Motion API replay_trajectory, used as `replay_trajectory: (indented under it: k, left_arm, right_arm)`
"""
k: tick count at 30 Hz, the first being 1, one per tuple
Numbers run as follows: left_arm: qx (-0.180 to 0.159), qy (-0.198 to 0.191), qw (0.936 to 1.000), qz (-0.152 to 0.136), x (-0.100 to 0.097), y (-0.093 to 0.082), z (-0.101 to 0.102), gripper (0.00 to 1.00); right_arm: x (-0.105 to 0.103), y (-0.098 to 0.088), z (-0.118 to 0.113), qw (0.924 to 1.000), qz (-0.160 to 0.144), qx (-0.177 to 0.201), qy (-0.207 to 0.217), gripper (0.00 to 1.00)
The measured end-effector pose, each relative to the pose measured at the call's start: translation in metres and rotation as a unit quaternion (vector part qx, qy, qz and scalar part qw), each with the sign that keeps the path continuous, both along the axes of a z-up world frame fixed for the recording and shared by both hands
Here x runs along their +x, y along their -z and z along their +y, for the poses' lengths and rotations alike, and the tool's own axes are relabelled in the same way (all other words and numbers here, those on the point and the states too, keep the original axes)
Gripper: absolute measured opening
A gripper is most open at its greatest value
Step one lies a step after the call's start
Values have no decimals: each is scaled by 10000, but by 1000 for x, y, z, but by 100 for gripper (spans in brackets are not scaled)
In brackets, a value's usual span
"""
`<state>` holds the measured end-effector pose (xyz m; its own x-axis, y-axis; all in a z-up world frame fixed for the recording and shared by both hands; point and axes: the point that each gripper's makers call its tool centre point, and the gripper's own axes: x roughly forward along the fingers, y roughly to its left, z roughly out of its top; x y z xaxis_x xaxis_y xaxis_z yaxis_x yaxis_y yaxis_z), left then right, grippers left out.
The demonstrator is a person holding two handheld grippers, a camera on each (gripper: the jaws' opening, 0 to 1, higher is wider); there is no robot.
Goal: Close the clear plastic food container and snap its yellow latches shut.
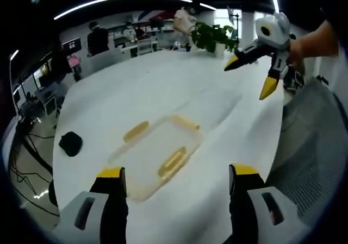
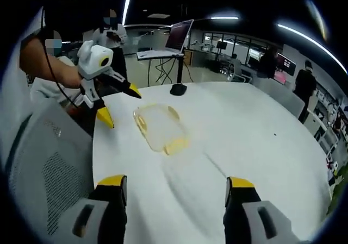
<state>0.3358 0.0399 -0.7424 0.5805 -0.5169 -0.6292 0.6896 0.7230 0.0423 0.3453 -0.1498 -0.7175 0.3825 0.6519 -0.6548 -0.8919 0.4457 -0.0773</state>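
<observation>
Broadly, I find a large white oval table point(image 1: 163, 86) carrying the work, with a grey mesh office chair point(image 1: 315, 146) drawn up at its right edge. At the far side of the room I note people standing among desks and monitors; I cannot make out detail there.

On the table lies the clear plastic food container with yellow latches point(image 1: 155, 154), flat on the surface and just beyond my left gripper point(image 1: 176, 173). From the left gripper view I count three yellow latches point(image 1: 173, 162): one on its near right edge, one on the left edge and one at the far end. I cannot tell whether the lid is seated or whether any latch is pressed home. From the right gripper view the same container sits mid-table, well ahead of my right gripper point(image 2: 176, 187).

The left gripper holds its black, yellow-tipped jaws spread wide, with nothing between them, low over the table at the container's near end. The right gripper is likewise spread wide and grips nothing; in the left gripper view it hangs in the air at the far right, held by a hand point(image 1: 296, 51), well apart from the container.

A green potted plant point(image 1: 213, 36) stands at the far edge of the table. A small black object point(image 1: 70, 143) rests near the left edge, apart from the container.
</observation>
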Motion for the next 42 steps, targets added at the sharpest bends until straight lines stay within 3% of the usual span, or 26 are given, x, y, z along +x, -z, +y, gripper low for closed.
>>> replay_trajectory:
  k: [25,42]
  left_arm:
    - [358,544,9979,67,19,5,29,69]
    - [749,1115,9908,131,30,13,41,68]
  right_arm:
    - [11,7,35,9960,90,-358,-812,66]
    - [29,11,58,9876,77,-672,-1414,63]
